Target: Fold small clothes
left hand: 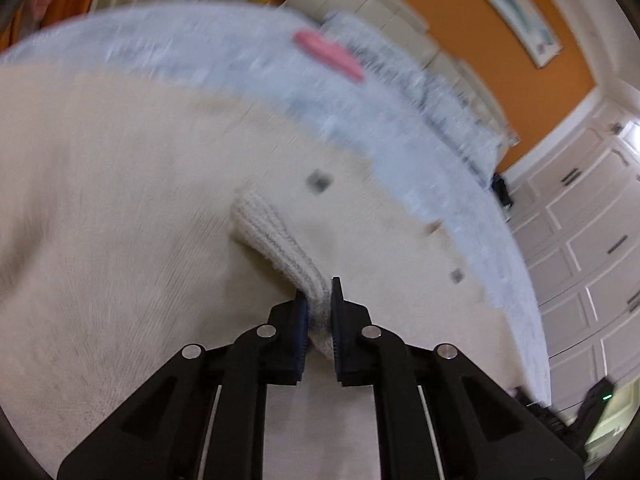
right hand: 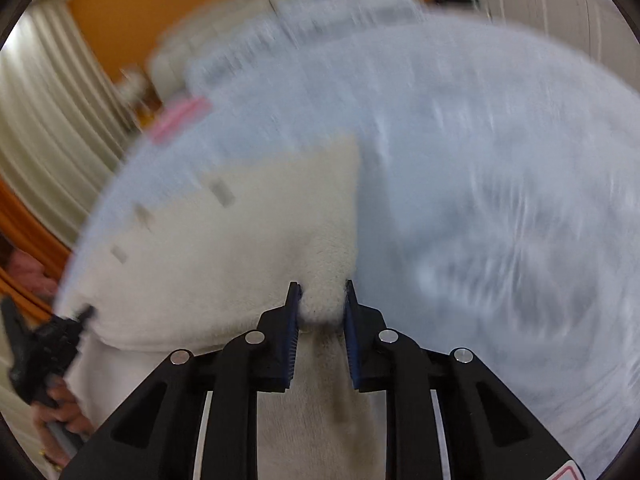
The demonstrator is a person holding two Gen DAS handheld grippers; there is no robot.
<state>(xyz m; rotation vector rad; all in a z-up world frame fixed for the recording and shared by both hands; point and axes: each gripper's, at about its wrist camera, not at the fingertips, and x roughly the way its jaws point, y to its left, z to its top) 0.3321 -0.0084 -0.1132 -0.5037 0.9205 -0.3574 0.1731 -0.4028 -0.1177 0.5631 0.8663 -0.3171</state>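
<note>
A cream knitted cardigan (left hand: 132, 200) with dark buttons lies on a pale blue fuzzy blanket (left hand: 200, 48). My left gripper (left hand: 319, 294) is shut on its ribbed cuff or hem (left hand: 276, 236), which rises from the garment into the jaws. In the right wrist view the same cardigan (right hand: 240, 240) spreads left of centre on the blanket (right hand: 480, 160). My right gripper (right hand: 322, 294) is shut on a bunched corner of it (right hand: 324, 304). The left gripper (right hand: 52, 336) and the hand holding it show at the far left of that view. Both views are motion-blurred.
A pink item (left hand: 328, 54) lies on the blanket beyond the cardigan, also in the right wrist view (right hand: 180, 118). Pillows and a padded headboard (left hand: 384, 12) stand against an orange wall. White panelled cupboards (left hand: 580, 240) are at the right, curtains (right hand: 52, 112) at the left.
</note>
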